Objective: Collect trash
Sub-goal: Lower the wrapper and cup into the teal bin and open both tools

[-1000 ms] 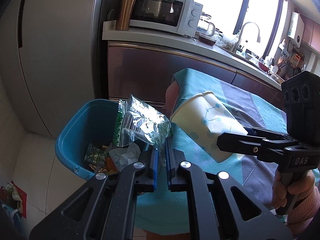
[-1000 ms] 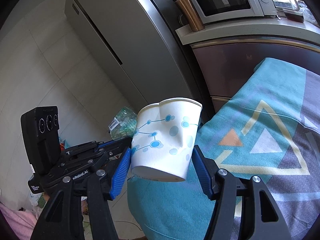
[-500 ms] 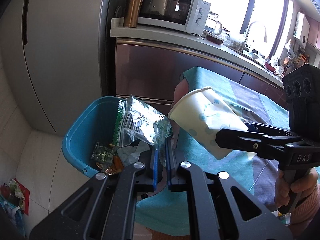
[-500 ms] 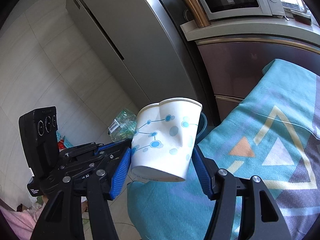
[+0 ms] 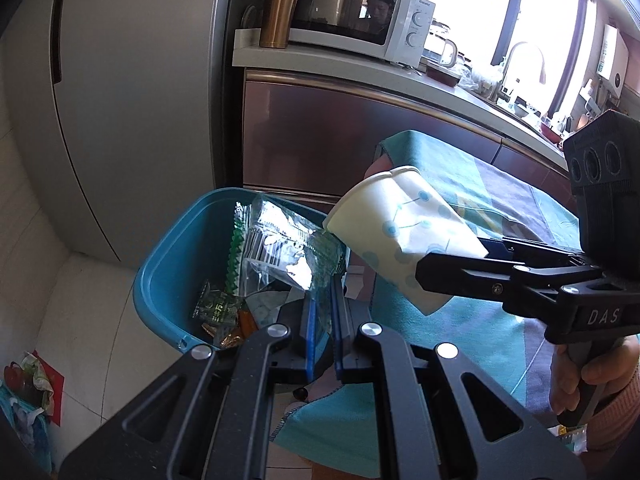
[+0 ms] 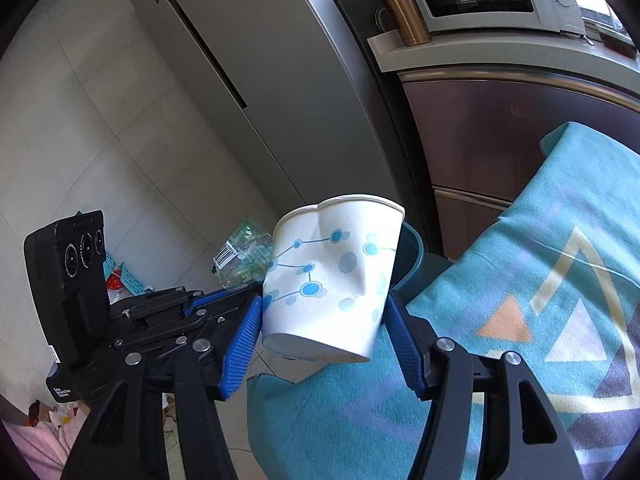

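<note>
Teal bin [image 5: 168, 256] now nearer, below fridge [image 5: 132, 100], beside teal-clothed table [image 6: 520, 280].

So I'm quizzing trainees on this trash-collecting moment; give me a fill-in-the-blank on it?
1. The right gripper is shut on a dented paper ____.
2. The left gripper pinches a crinkled ____ above the bin.
3. The trash bin is coloured ____.
4. Beside the microwave stands a copper ____.

Missing: cup; wrapper; blue; tumbler
</note>
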Motion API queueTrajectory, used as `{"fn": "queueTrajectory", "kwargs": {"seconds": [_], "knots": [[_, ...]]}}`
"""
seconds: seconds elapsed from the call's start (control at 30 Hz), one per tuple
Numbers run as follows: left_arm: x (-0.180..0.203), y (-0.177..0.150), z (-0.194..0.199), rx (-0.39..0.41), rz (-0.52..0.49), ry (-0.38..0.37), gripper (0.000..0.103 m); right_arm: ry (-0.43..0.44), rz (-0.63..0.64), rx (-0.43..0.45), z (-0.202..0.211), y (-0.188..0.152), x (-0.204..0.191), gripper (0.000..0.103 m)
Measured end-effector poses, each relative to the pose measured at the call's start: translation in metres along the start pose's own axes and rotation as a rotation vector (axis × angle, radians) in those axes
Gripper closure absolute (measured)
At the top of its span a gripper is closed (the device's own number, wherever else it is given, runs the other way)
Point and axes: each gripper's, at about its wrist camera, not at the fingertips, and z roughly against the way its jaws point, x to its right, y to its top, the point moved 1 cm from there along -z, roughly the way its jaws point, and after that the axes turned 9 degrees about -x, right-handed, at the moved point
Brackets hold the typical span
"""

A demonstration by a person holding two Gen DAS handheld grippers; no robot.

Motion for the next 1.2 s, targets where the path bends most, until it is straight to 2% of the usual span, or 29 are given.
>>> {"fn": "queueTrajectory", "kwargs": {"seconds": [1.2], "knots": [[-0.024,0.001,-0.039,-0.076,0.048,0.041,0.096,-0.032,0.014,-0.095,-0.057,0.031,-0.010,0.043]]}}
